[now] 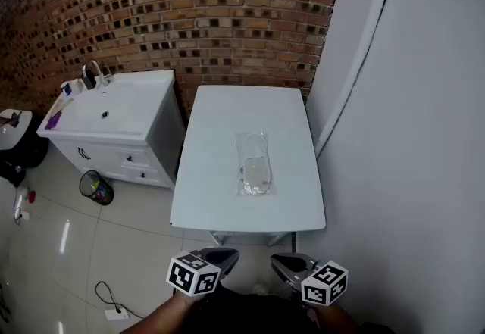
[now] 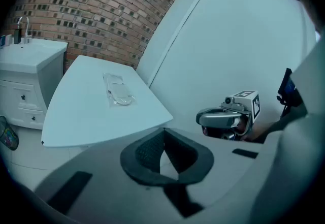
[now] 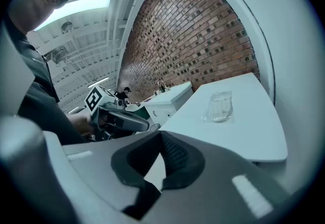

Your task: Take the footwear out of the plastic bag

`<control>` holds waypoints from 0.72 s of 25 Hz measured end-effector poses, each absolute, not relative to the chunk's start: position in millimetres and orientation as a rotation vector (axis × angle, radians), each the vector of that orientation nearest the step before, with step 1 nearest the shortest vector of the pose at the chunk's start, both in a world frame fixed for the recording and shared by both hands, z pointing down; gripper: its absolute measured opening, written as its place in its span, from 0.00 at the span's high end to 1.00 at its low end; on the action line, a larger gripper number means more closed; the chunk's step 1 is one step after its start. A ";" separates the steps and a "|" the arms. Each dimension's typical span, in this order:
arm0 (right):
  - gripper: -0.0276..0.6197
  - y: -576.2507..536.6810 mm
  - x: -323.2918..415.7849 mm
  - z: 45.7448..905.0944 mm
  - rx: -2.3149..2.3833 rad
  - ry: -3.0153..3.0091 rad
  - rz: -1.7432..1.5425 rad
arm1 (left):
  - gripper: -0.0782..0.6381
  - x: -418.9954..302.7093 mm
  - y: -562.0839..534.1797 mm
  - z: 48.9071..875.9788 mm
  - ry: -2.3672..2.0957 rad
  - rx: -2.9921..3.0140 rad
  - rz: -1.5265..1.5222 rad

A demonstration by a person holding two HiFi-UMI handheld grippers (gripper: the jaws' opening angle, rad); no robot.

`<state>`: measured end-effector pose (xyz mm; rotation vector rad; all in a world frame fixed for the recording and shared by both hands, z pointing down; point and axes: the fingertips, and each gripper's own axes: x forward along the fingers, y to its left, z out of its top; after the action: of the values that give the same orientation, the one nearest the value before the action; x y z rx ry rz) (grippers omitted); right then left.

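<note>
**A:** Where is the plastic bag [image 1: 254, 164] lying?

**B:** It is lying flat on the table [image 1: 216, 200], straight ahead of both hand-held grippers and well apart from them. The pale footwear [image 1: 256, 170] is showing through the clear film, and the bag is looking closed around it.

**A:** How much room is it getting on each side?

**B:** Bare tabletop is running all round it. It is sitting about midway between the two long edges, and a clear strip is separating it from the near edge, the one facing the grippers.

**A:** And what are the grippers doing?

**B:** The left hand-held gripper [image 1: 222, 255] is hanging short of that near edge, over the floor [image 1: 72, 249], with its jaws clenched together on nothing. The right hand-held gripper [image 1: 283, 262] is hovering just beside it, its jaws likewise pressed together and gripping nothing. Both are pointing slightly downward toward the table.

**A:** What is hemming in the path beyond them?

**B:** To the right of the right gripper, a white wall [image 1: 409, 143] is running close along the table's long edge. Past the far edge, a brick wall [image 1: 189, 7] is closing things off. To the left of the left gripper, a sink cabinet [image 1: 125, 117] is standing just beside the table's other long edge. A small bin [image 1: 96, 188] is sitting on the floor in front of it, with open tile spreading further left.
</note>
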<state>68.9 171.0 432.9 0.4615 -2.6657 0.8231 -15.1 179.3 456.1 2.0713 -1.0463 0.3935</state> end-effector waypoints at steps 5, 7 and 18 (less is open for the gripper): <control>0.95 170.7 69.0 433.3 0.451 -2.670 0.820 | 0.88 -15.2 179.0 456.4 -1.051 2.071 0.396; 0.95 170.9 68.6 433.0 0.447 -2.671 0.819 | 0.88 -14.3 179.7 456.0 -1.051 2.071 0.396; 0.95 151.0 91.1 430.6 0.568 -2.673 0.862 | 0.88 -17.5 179.9 453.7 -1.064 2.058 0.408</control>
<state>91.1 151.0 430.6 0.5680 -2.6732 0.8620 -17.5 179.9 453.7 2.0582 -1.0643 0.4082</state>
